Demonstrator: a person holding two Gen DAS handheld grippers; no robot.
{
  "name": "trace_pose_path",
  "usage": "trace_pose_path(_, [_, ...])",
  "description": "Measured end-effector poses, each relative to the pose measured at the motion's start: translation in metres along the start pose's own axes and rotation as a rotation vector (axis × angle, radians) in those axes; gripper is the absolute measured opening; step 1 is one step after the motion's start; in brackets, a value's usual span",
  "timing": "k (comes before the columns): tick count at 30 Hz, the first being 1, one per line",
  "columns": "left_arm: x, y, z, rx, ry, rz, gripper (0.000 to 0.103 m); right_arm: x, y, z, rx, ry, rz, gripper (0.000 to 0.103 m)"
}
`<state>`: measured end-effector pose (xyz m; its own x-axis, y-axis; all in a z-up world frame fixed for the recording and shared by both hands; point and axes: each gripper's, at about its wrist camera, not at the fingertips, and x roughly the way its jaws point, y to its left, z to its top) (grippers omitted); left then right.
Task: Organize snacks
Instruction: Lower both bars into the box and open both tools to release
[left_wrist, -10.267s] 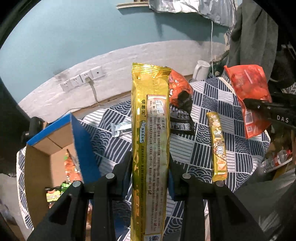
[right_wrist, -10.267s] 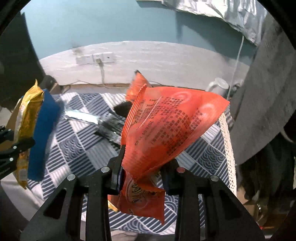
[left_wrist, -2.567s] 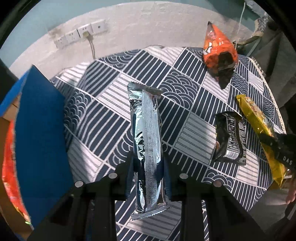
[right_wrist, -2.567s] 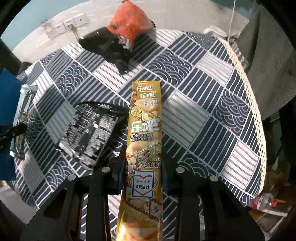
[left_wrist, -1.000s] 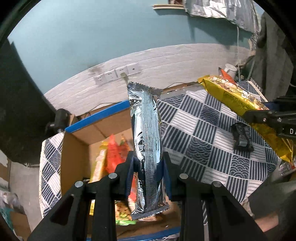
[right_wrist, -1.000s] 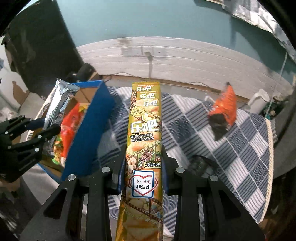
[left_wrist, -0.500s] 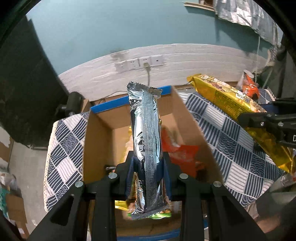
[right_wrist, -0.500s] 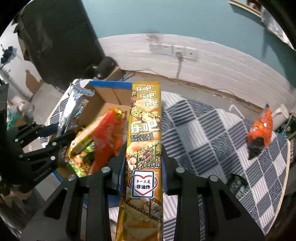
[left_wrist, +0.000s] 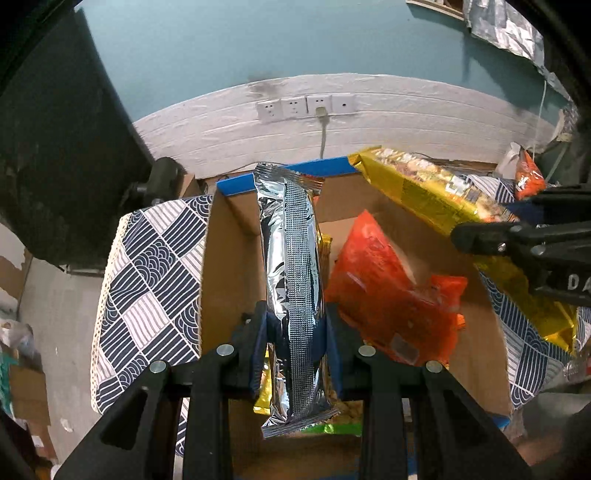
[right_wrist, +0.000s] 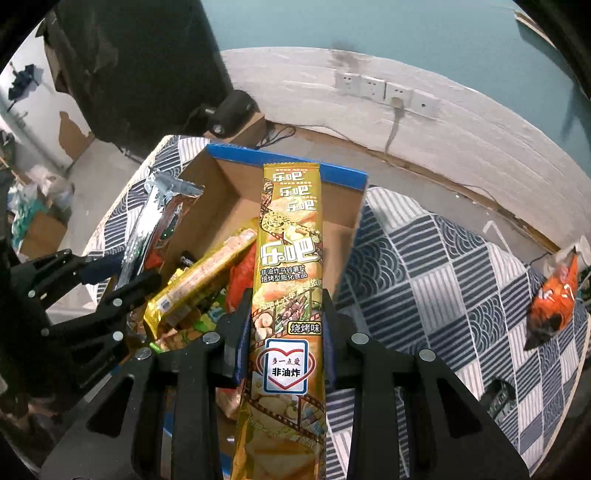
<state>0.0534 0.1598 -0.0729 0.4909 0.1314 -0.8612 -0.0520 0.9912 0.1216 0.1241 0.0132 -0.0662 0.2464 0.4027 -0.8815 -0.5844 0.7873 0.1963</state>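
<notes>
Both packets, low over the patterned tablecloth a few seconds back, now hang over the open cardboard box (left_wrist: 236, 273) with the blue-edged flaps, so we log them as arrived at the drop point. Item one: silver foil snack packet (left_wrist: 291, 258), clamped across its lower third by the left gripper (left_wrist: 295, 332), jaws closed tight on it, the long body standing up from the pads above the box's left half. Item two: gold chip sleeve (right_wrist: 288, 280), pinched the same way by the right gripper (right_wrist: 286, 332), closed on it near mid-length, its top edge over the box's far wall. We judge both light, crinkly and slick-skinned; the film should slide freely off the pads once they part, while the contents are likely brittle, so we would hold near the middle with no harder squeeze than needed. Already in the box: an orange-red pouch (left_wrist: 388, 295), another gold packet (right_wrist: 199, 280) and some green-printed wrappers beneath. Left out on the tablecloth (right_wrist: 443, 266): an orange bag (right_wrist: 554, 299) far right and a dark packet (right_wrist: 498, 398) at the near right edge.
</notes>
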Motion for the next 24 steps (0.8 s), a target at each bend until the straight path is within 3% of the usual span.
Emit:
trace_pose_path(11, [0.016, 0.024, 0.007, -0.078, 0.029, 0.009, 0.030, 0.018, -0.004, 0.015, 0.046, 0.019, -0.009, 0.035])
trace_pose_path(18, [0.014, 0.020, 0.008, -0.066, 0.019, 0.042, 0.061, -0.005, -0.008, 0.017, 0.064, -0.024, -0.004, 0.051])
trace_pose_path(24, [0.006, 0.012, 0.010, -0.052, 0.005, 0.038, 0.064, -0.023, -0.009, 0.007, 0.033, -0.047, -0.049, 0.063])
